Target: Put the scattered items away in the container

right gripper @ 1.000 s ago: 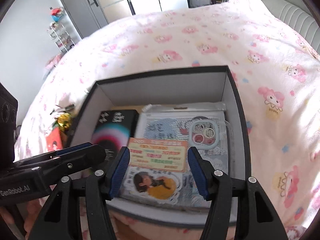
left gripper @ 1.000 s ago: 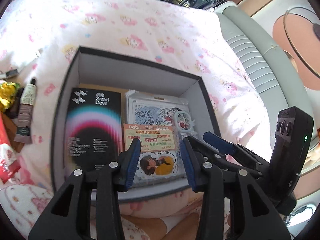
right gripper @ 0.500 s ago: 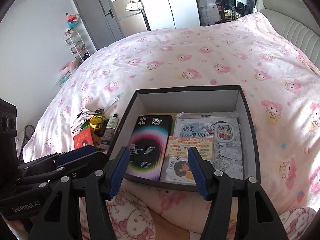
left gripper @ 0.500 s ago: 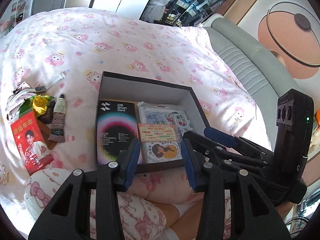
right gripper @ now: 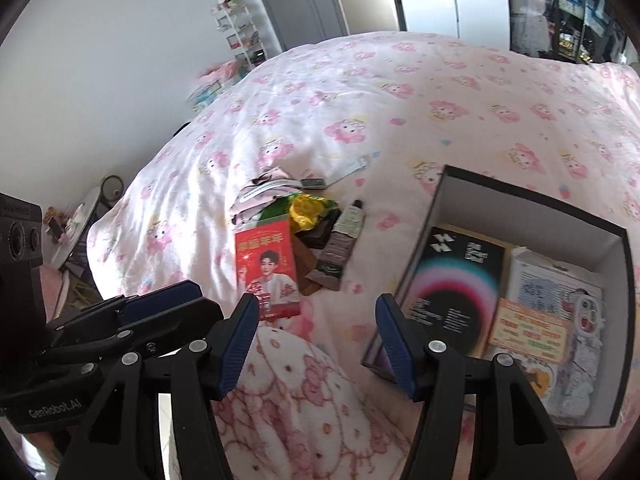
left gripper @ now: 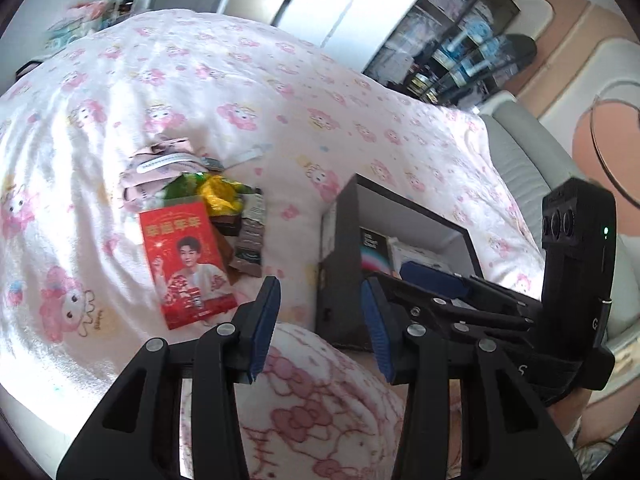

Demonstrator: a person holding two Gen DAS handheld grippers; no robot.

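A black open box (right gripper: 440, 200) (left gripper: 344, 240) lies on the bed at the right, holding a dark rainbow carton (right gripper: 452, 292), a card pack (right gripper: 548, 312) and a phone case (right gripper: 588, 316). Left of it is a heap: a red photo envelope (right gripper: 268, 268) (left gripper: 184, 260), a brown tube (right gripper: 340, 244) (left gripper: 252, 236), a yellow-green wrapper (right gripper: 308, 208) (left gripper: 216, 196) and a pink fabric item (left gripper: 160, 168). My left gripper (left gripper: 318, 320) stands open, nothing in it, between heap and box. My right gripper (right gripper: 314, 344) is open too, also without a load.
The pink cartoon-print bedspread (right gripper: 400, 92) covers everything. A knee in pink patterned pyjamas (right gripper: 304, 392) rises just below both grippers. A padded grey headboard (left gripper: 532, 160) runs along the right; a white strip (right gripper: 352, 168) lies beyond the heap.
Both grippers have pulled back from above the box and swung left, so the box now sits at the right and the heap is in front. Their jaws stay open with nothing in them.
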